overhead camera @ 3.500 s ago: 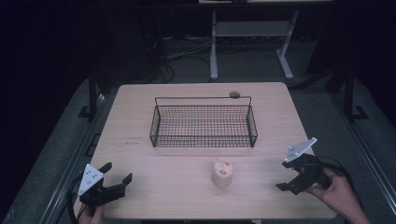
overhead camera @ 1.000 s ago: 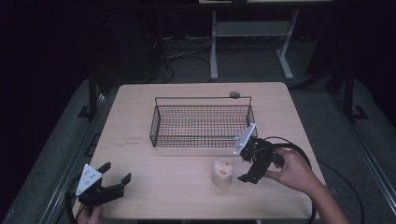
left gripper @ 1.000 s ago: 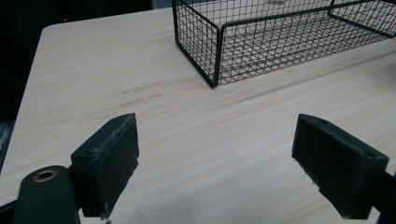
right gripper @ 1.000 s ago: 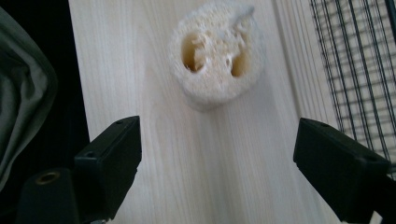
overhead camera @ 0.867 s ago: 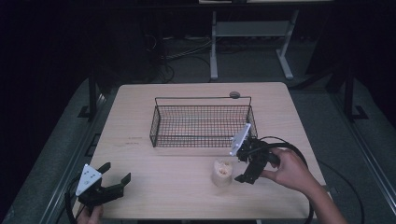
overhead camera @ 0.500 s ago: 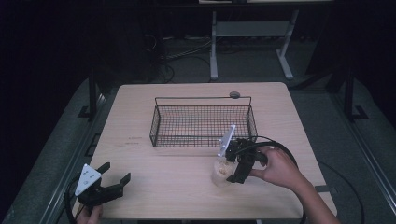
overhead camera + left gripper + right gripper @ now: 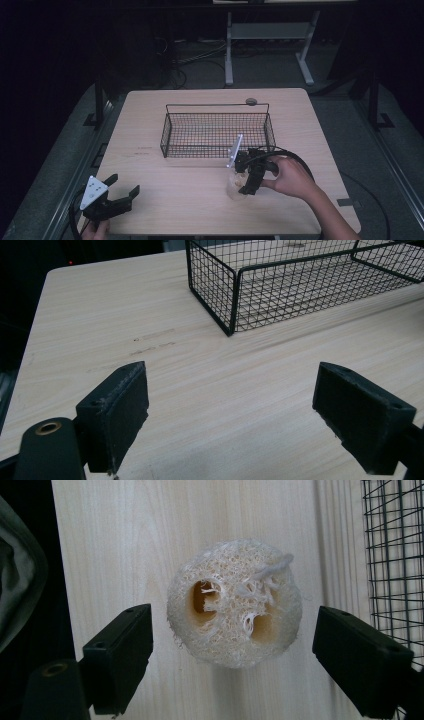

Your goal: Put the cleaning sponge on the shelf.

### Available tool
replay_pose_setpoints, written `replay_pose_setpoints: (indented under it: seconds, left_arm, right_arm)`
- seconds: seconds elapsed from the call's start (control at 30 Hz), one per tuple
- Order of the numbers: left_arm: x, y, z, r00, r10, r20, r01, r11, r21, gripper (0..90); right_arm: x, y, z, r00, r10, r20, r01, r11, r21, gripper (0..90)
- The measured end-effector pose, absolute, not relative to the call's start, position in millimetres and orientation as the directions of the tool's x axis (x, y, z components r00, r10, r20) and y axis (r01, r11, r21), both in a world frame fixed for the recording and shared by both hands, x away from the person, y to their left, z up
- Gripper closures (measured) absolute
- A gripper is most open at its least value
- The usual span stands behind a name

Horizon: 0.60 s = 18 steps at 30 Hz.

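A: Right gripper [image 7: 243, 186] pointing straight down over the loofah [image 7: 235, 625]. In the right gripper view the loofah stands on end on the worktop [image 7: 200, 200], two holes facing up, between the fingers [image 7: 120, 655]. Fingers apart and have just been closing a little; a gap of bare wood shows on each side, so no contact.

B: Loofah position on the worktop?

A: Front half, right of centre, just in front of the basket [image 7: 215, 132] near its right front corner. In the high view the gripper covers most of it; only a pale patch shows under the black body.

B: Clearance to the basket?

A: Close. The right gripper view has the wire mesh [image 7: 395, 555] running along the frame edge just beyond one finger. On the other side, the worktop edge and dark floor lie just beyond the other finger.

B: Left gripper?

A: Left gripper [image 7: 122, 187] at the front left corner, low, held by a hand at the edge. Fingers [image 7: 117, 415] wide apart, nothing between them, bare wood ahead. Basket's left front corner [image 7: 230, 332] well ahead of it.

B: Open room?

A: Wide strip of bare worktop between the two grippers along the front. Small round disc [image 7: 251, 101] at the far edge behind the basket.
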State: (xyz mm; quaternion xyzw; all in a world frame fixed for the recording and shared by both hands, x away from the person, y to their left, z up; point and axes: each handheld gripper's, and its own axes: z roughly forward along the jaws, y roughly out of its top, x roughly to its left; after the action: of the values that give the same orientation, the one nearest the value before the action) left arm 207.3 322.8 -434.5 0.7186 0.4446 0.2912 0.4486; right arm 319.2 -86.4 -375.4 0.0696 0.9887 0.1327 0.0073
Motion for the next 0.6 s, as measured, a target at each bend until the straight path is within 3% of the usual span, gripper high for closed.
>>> replay_pose_setpoints:
  seconds: [0.6]
  left_arm:
    - [207.2,323.8,-434.4,0.433,0.901,0.018,0.378,-0.2,0.904,14.1]
  right_arm:
    - [322.2,-74.8,-381.4,-0.993,0.115,0.032,0.119,0.968,0.22,28.8]
